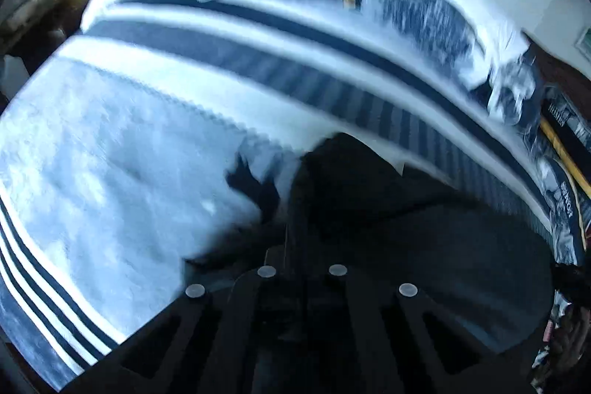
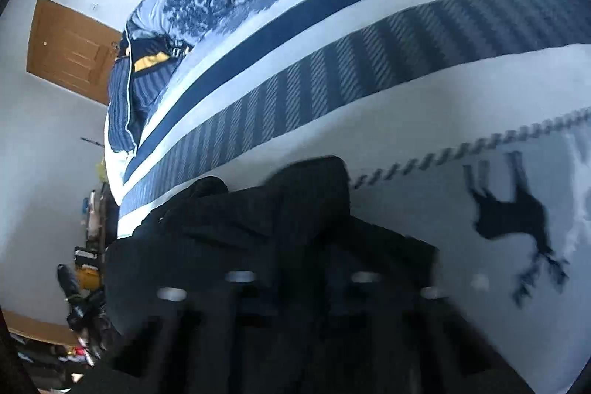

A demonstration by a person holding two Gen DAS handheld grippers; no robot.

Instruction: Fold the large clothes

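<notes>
A black garment (image 1: 406, 209) lies bunched on a bed with a white and navy striped cover (image 1: 110, 154). In the left wrist view my left gripper (image 1: 291, 216) has its fingers close together, shut on the black cloth, which drapes over its right side. In the right wrist view the same black garment (image 2: 258, 216) is heaped over my right gripper (image 2: 306, 246); the fingers are dark, blurred and buried in cloth, and seem pinched on it. The fingertips are hidden in both views.
The bed cover (image 2: 406, 98) has a dark deer print (image 2: 517, 209). Crumpled blue, white and yellow bedding (image 2: 166, 24) lies at the bed's far end. A wooden door (image 2: 70, 50) and floor clutter (image 2: 85, 283) are beside the bed.
</notes>
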